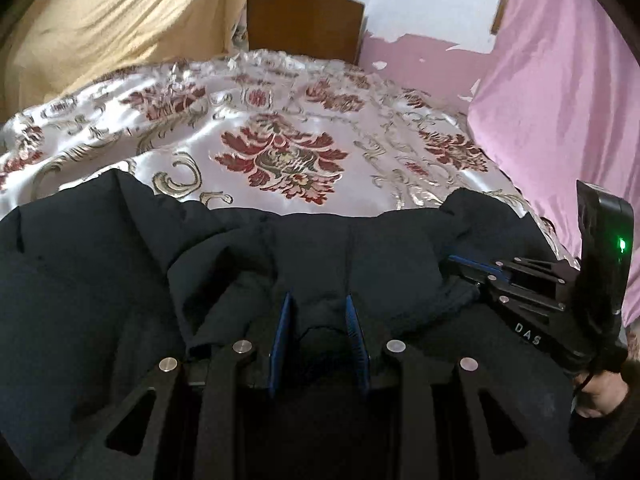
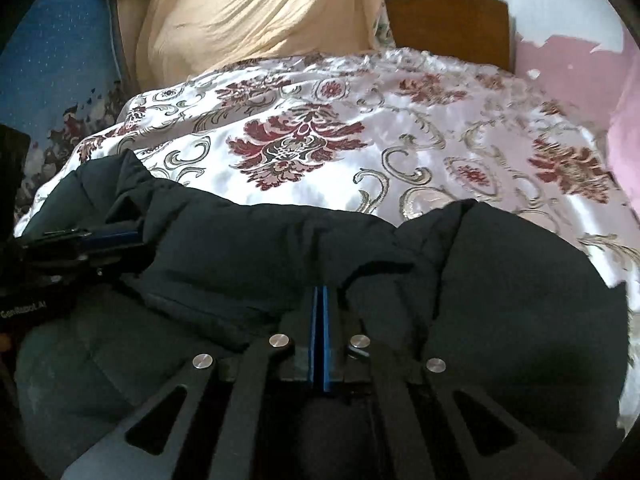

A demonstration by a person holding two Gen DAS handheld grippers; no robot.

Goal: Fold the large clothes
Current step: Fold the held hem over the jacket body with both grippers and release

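Dark navy padded jacket (image 1: 120,280) lies rumpled across the near edge of the bed, on a shiny white satin bedspread with red and gold floral medallions (image 1: 280,152). Far half of the bedspread is bare, up to the brown wooden headboard (image 1: 304,20) at the bed's far edge.

Left claw (image 1: 318,332): blue-padded jaws partly apart, a ridge of jacket fabric bunched between them; pads look pressed on the fold (grip reads as holding the jacket). Right claw (image 2: 320,336): jaws fully closed, blue pads flush together, tip buried at a jacket fold; cannot tell whether fabric is pinched between them.

From the left wrist view the right claw's body enters from the right side, fingers laid on the jacket toward the bed's right edge, a person's hand (image 1: 600,392) on its handle, green light on. From the right wrist view the left claw (image 2: 116,236) sits toward the jacket's left end.

Beige cloth (image 1: 120,20) hangs beyond the bed's far left corner; pink cloth (image 1: 560,80) along the right edge.
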